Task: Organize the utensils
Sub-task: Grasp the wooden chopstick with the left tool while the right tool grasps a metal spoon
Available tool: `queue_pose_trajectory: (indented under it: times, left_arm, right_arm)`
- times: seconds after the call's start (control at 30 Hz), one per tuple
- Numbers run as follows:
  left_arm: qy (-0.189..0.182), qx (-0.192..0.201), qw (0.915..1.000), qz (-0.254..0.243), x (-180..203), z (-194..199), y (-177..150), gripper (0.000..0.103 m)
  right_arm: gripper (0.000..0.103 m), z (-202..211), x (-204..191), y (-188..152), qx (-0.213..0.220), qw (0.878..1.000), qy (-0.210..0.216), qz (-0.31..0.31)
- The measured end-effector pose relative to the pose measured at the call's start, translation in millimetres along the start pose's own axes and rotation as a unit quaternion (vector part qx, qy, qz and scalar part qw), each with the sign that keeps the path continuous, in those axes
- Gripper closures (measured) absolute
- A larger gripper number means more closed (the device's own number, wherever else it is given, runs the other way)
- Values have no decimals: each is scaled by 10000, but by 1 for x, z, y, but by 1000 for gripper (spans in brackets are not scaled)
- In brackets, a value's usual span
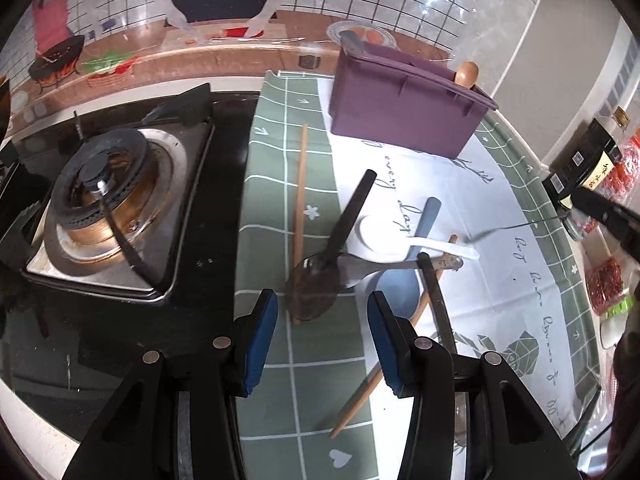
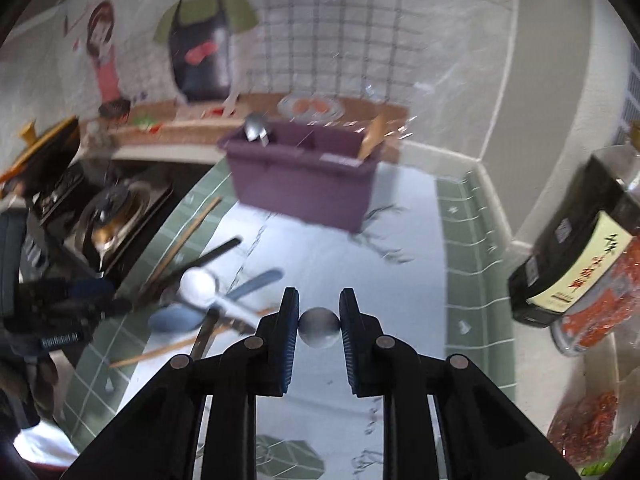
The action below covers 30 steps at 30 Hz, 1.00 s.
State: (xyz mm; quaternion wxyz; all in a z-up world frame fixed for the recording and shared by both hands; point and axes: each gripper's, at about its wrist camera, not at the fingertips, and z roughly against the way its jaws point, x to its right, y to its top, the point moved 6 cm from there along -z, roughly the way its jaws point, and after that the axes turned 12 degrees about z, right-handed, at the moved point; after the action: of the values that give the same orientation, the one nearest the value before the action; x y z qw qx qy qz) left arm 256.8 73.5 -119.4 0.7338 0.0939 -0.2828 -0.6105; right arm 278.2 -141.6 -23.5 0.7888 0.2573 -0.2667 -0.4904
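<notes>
My left gripper (image 1: 322,328) hangs open over a heap of utensils on the green-and-white cloth (image 1: 280,184). Nothing is between its blue pads. In the heap are a dark spoon with a black handle (image 1: 310,292), a white ceramic spoon (image 1: 380,238), a blue spoon (image 1: 400,292) and wooden chopsticks (image 1: 301,200). My right gripper (image 2: 319,308) is lifted above the cloth and shut on a metal spoon (image 2: 318,326), whose rounded end shows between the pads. From the left wrist it appears at the right edge as the right gripper (image 1: 612,220). Behind stands a purple bin (image 2: 304,188) holding a metal spoon (image 2: 256,128) and a wooden spoon (image 2: 372,136).
A gas burner (image 1: 112,200) sits left of the cloth. On the right stand a dark bottle with a yellow label (image 2: 572,248) and a jar of red chilli (image 2: 592,320). A decorated wall backs the counter. The left gripper (image 2: 60,312) is blurred at the left edge.
</notes>
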Motion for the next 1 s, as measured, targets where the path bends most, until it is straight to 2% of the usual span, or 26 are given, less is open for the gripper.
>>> queue_pose_trajectory:
  times: [0.23, 0.33, 0.43, 0.5, 0.57, 0.73, 0.83, 0.93, 1.0]
  left_arm:
    - [-467, -42, 9989, 23, 8, -8, 23, 55]
    - [-443, -111, 9989, -61, 11, -16, 45, 55]
    - [-150, -675, 9970, -347, 18, -41, 63, 56]
    - [-38, -1001, 9946, -262, 19, -57, 76, 73]
    - [216, -1268, 9916, -143, 18, -74, 90, 80]
    - [1013, -1566, 9824, -53, 12, -106, 119, 80]
    - [1035, -1853, 9772, 58, 15, -120, 121, 81]
    - [1096, -1924, 9750, 199, 16, -126, 125, 83]
    - [1143, -1890, 9750, 257, 16, -128, 127, 97]
  right_arm:
    - [84, -2, 17, 2, 19, 9998, 45, -203]
    - [85, -2, 18, 3, 58, 9996, 72, -259]
    - [85, -1, 20, 4, 90, 9995, 88, -295]
    - [85, 1, 21, 5, 112, 9995, 52, -286]
    - [85, 2, 21, 7, 130, 9995, 52, -275]
    - [86, 1, 20, 8, 152, 9994, 74, -296]
    - [86, 1, 23, 8, 153, 9992, 96, -346]
    - [87, 1, 25, 8, 138, 9992, 66, -357]
    - [88, 1, 25, 9, 140, 9992, 83, -368]
